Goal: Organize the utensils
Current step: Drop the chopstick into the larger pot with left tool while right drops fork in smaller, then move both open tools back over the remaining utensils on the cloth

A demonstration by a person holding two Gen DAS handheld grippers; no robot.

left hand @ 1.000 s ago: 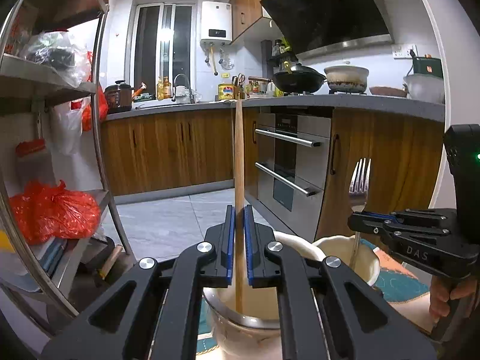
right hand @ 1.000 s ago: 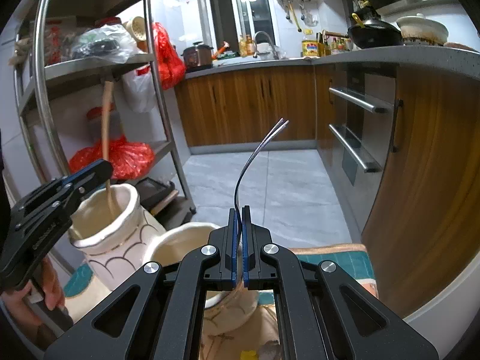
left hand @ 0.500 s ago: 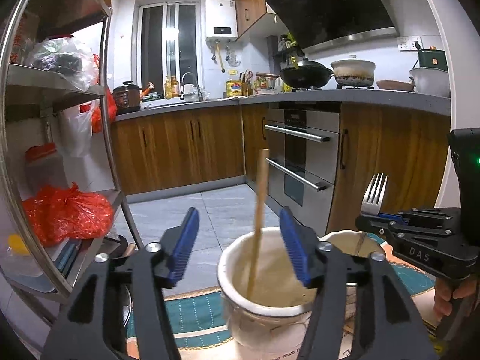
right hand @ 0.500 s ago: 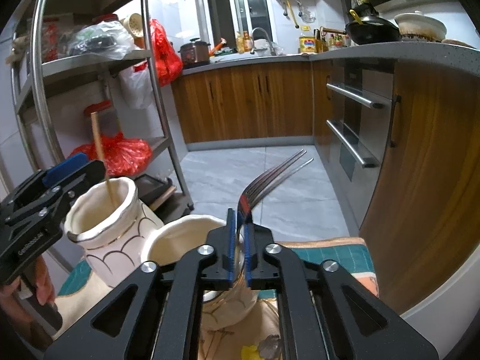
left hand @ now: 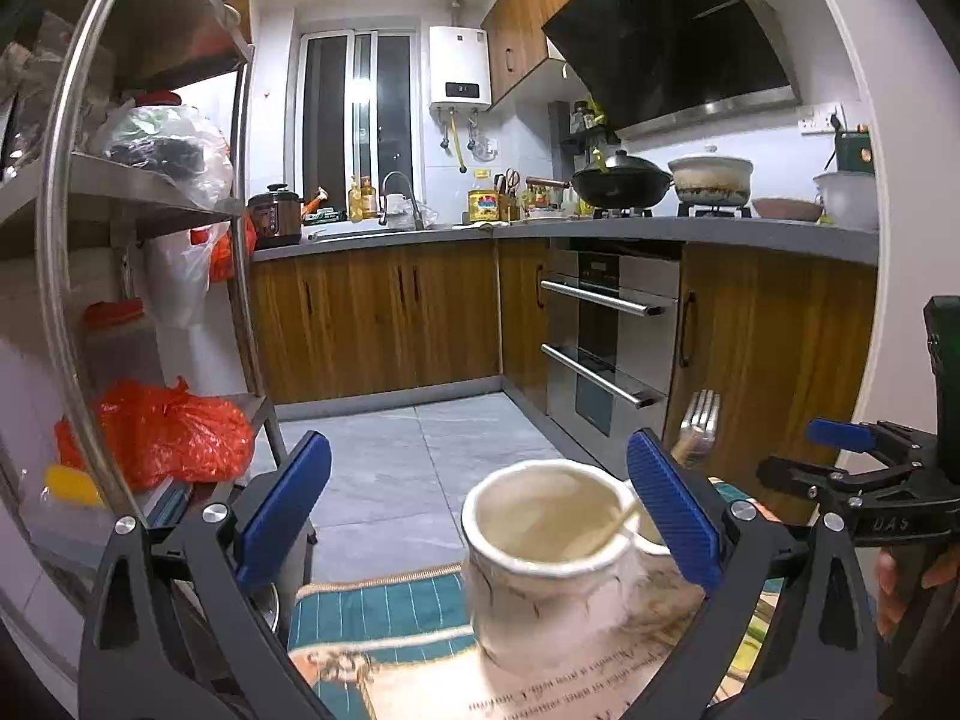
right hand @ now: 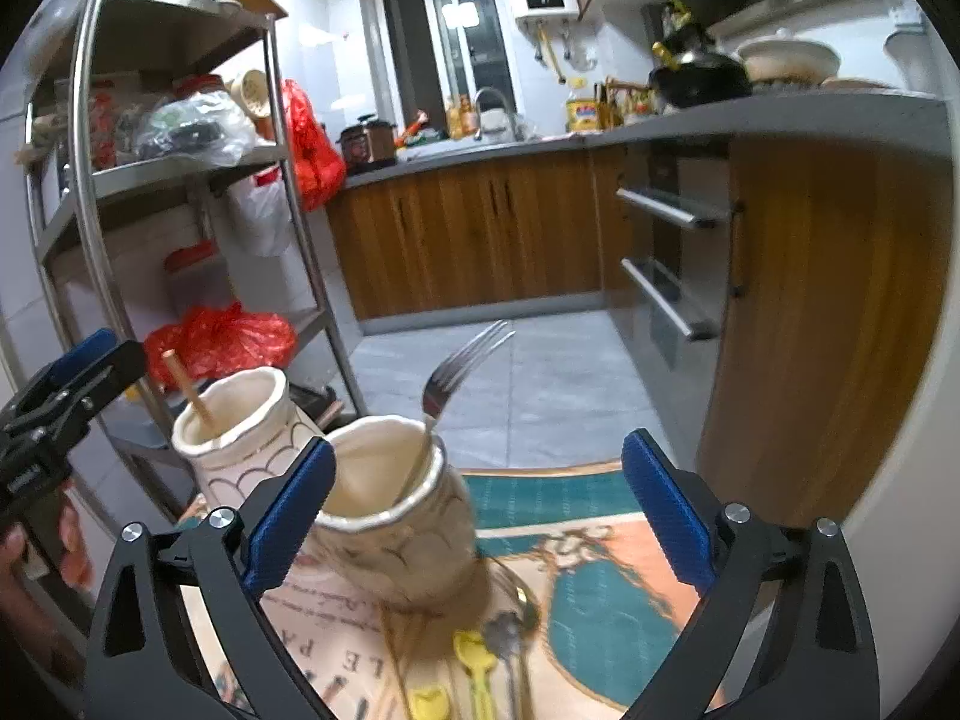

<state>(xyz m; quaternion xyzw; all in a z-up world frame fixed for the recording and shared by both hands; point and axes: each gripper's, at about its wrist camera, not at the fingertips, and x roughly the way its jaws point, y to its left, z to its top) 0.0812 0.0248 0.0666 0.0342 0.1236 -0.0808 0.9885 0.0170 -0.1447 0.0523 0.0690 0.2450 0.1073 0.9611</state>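
Observation:
Two cream ceramic jars stand on a patterned mat. The left jar [left hand: 543, 546] [right hand: 243, 438] holds a wooden chopstick [right hand: 189, 389] that leans on its rim, also seen in the left wrist view [left hand: 606, 531]. The right jar [right hand: 393, 510] holds a metal fork [right hand: 459, 369], tines up; the fork also shows in the left wrist view [left hand: 696, 429]. My left gripper [left hand: 480, 516] is open and empty around the left jar. My right gripper [right hand: 474, 507] is open and empty around the right jar. Yellow and metal spoons [right hand: 489, 654] lie on the mat in front.
The teal and orange mat [right hand: 576, 546] covers the table. A steel shelf rack [right hand: 96, 180] with bags stands at the left. Wooden cabinets [left hand: 384, 318] and an oven [left hand: 606, 336] line the far side. The tiled floor [left hand: 420, 456] lies beyond the table edge.
Both grippers opened and let go: the chopstick dropped into the left jar, the fork into the right jar. Both grippers pulled back and now show wide jaws.

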